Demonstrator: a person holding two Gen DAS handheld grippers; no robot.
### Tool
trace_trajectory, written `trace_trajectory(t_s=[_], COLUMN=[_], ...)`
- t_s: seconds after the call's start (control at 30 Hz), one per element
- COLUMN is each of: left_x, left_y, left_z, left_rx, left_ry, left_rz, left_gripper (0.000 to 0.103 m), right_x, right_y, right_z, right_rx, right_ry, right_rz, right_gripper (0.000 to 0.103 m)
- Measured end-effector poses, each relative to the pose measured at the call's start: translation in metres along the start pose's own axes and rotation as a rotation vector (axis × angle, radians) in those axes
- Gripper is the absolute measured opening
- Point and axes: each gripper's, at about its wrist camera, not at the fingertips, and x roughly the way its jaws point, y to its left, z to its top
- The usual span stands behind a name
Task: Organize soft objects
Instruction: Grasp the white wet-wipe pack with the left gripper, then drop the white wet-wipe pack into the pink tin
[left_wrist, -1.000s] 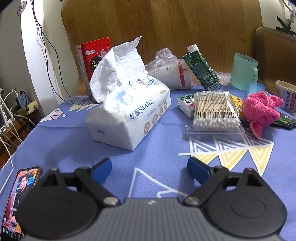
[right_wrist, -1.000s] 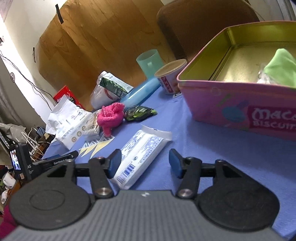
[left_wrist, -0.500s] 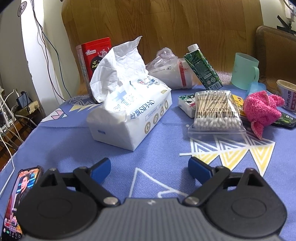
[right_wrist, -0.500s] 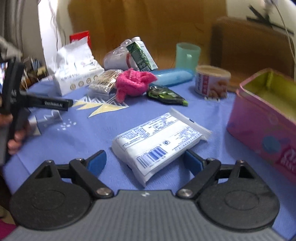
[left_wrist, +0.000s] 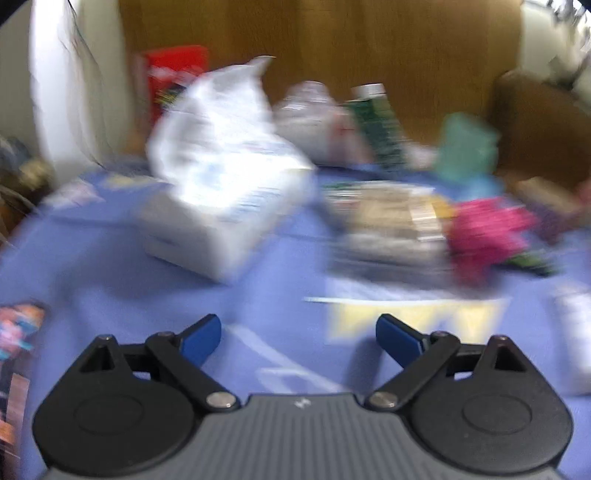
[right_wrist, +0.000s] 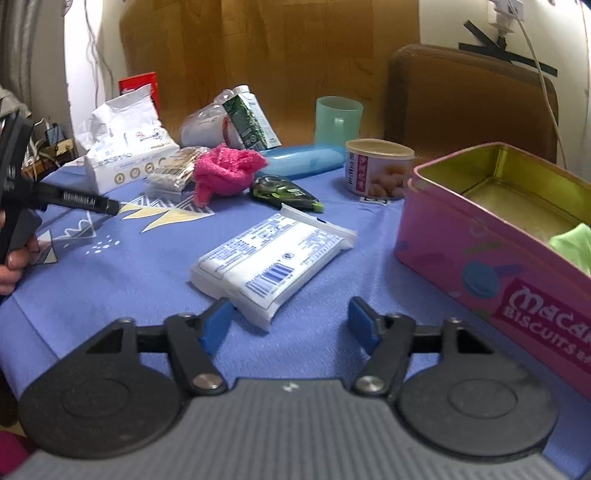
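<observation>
Since the earlier frames the left wrist view has smeared with motion blur, so the left gripper (left_wrist: 298, 334) is taken to be swinging; the right gripper (right_wrist: 291, 323) has been brought nearer the flat white pack (right_wrist: 271, 258), whose near corner now lies just inside the left finger

Left to right, right wrist view: left gripper tool held in a hand at the frame edge; opened tissue pack (right_wrist: 127, 158); bag of cotton swabs (right_wrist: 175, 173); pink fluffy cloth (right_wrist: 227, 171) touching the swab bag; green correction-tape dispenser (right_wrist: 284, 192); blue case (right_wrist: 303, 160); teal mug (right_wrist: 339, 118); can (right_wrist: 378, 168); pink biscuit tin (right_wrist: 491, 258), lid off, a light green cloth (right_wrist: 574, 245) already inside

Both pairs of tongs are spread wide and nothing is gripped in either

Task item in hand is judged to be the white pack: it lies flat on the blue tablecloth (right_wrist: 122, 273), just ahead of the right gripper, left of the tin and apart from it. Long axis runs diagonally, near-left to far-right, the barcoded end toward the gripper and the crimped end pointing roughly at the can. The open tin beside it is presumably the collecting place for soft things, hence the approach from the near end. The jaws are not squared to the pack, so some turning is judged necessary before closing
</observation>
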Motion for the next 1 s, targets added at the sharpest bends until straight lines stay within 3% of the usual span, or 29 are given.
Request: trace_trajectory(t_s=[0.2, 0.4, 0.47, 0.5, 0.53, 0.57, 0.6, 0.63, 0.83, 1.0], left_x=[-0.019, -0.007, 0.0, 0.003, 0.005, 0.002, 0.002, 0.001, -0.03, -0.06], left_y=[-0.076, -0.135, -0.143, -0.146, -0.148, -0.151, -0.151, -0.15, -0.164, -0.214], left_z=[0.002, -0.004, -0.007, -0.009, -0.009, -0.012, -0.013, -0.011, 0.01, 0.034], left_rx=[0.136, 0.194, 0.19, 0.189, 0.2, 0.207, 0.196, 0.175, 0.192, 0.316], left_ry=[0.018, 0.107, 0.14, 0.137, 0.128, 0.126, 0.148, 0.149, 0.04, -0.088], left_rz=[-0.302, -0.417, -0.436, -0.435, -0.434, -0.451, -0.502, -0.504, -0.557, -0.624], left_gripper=[0.092, 0.085, 0.075, 0.075, 0.065, 0.051, 0.045, 0.046, 0.045, 0.051], right_x=[0.012, 0.02, 0.022, 0.023, 0.023, 0.022, 0.021, 0.02, -0.007, -0.048], right_y=[0.014, 0.014, 0.011, 0.009, 0.008, 0.009, 0.01, 0.011, 0.006, -0.014], right_z=[0.005, 0.009, 0.009, 0.009, 0.009, 0.009, 0.008, 0.008, 0.012, 0.022], right_rx=[-0.069, -0.08, -0.062, -0.048, -0.041, -0.039, -0.044, -0.047, -0.029, -0.009], right_ry=[0.004, 0.001, 0.001, 0.001, -0.001, -0.008, -0.017, -0.027, -0.177, -0.343], right_rz=[0.016, 0.012, 0.024, 0.035, 0.043, 0.05, 0.061, 0.057, 0.005, -0.112], right_gripper=[0.084, 0.085, 0.085, 0.085, 0.084, 0.076, 0.068, 0.066, 0.064, 0.064])
